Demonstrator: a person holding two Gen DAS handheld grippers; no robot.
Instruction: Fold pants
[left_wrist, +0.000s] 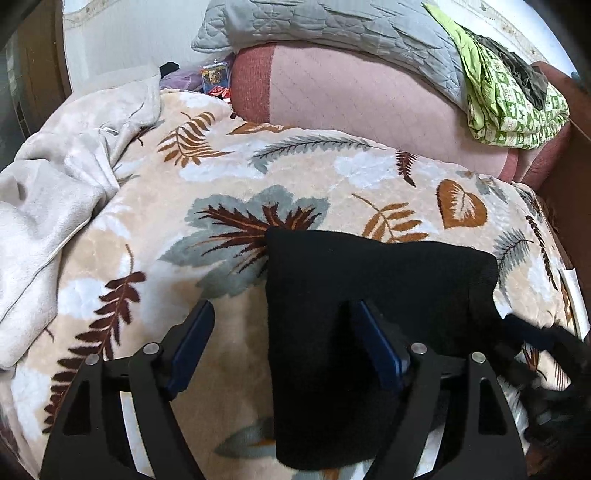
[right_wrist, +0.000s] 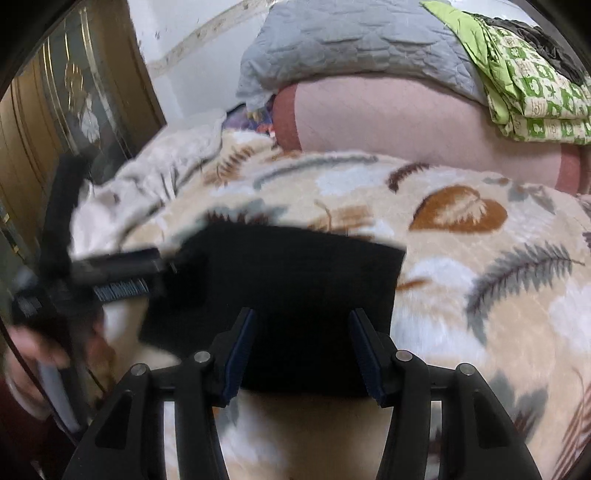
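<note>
The black pants (left_wrist: 369, 295) lie folded into a compact block on the leaf-patterned blanket (left_wrist: 258, 166). My left gripper (left_wrist: 284, 328) is open; its right finger (left_wrist: 380, 350) sits over the black cloth and its left finger (left_wrist: 192, 343) over the blanket beside the pants' left edge. In the right wrist view the pants (right_wrist: 280, 280) lie straight ahead. My right gripper (right_wrist: 301, 339) is open above their near edge with both fingers apart and nothing held. The left gripper (right_wrist: 110, 273) shows blurred at the pants' left side.
A crumpled cream blanket (left_wrist: 55, 192) lies at the left. A pink bolster (left_wrist: 362, 110), a grey quilted pillow (left_wrist: 332, 33) and green patterned cloth (left_wrist: 513, 107) are piled at the back. A wooden glass-panelled door (right_wrist: 70, 103) stands at the left.
</note>
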